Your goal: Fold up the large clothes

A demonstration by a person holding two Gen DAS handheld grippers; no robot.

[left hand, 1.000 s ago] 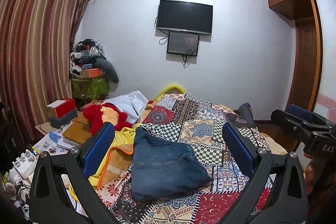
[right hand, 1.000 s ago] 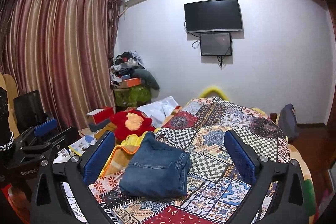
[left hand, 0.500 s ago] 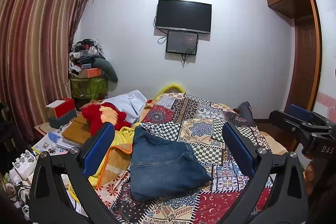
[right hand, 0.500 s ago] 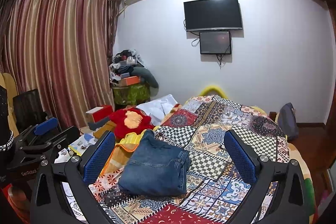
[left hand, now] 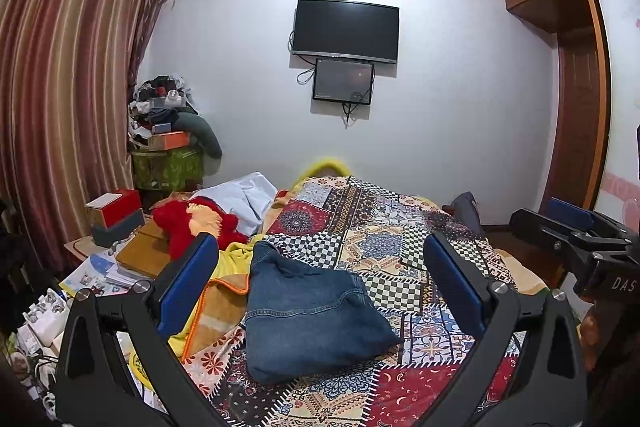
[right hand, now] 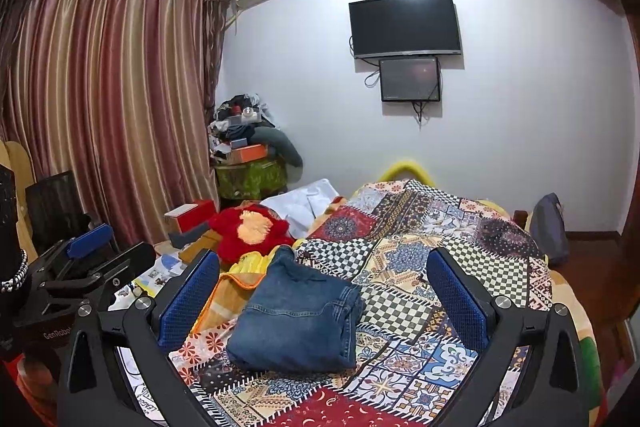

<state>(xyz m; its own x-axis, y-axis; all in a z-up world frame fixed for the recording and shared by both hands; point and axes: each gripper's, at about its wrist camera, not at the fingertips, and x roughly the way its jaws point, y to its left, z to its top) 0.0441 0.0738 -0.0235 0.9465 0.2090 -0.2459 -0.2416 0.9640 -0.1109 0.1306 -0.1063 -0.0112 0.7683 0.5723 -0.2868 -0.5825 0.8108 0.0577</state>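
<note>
A pair of blue jeans (left hand: 308,311) lies folded into a compact stack on the patchwork bedspread (left hand: 384,247). It also shows in the right wrist view (right hand: 298,315). My left gripper (left hand: 320,279) is open and empty, held above and short of the jeans. My right gripper (right hand: 324,287) is open and empty too, likewise held back from the jeans. The right gripper shows at the right edge of the left wrist view (left hand: 576,239). The left gripper shows at the left edge of the right wrist view (right hand: 88,263).
A red plush garment (left hand: 192,223), a yellow-orange blanket (left hand: 224,287) and a white cloth (left hand: 244,195) lie left of the jeans. Boxes and papers (left hand: 116,251) crowd the bed's left side. A cluttered stand (left hand: 168,147) stands by the curtain. A wardrobe (left hand: 576,67) is on the right.
Both views have shifted only slightly. The jeans lie unmoved and both grippers stay open.
</note>
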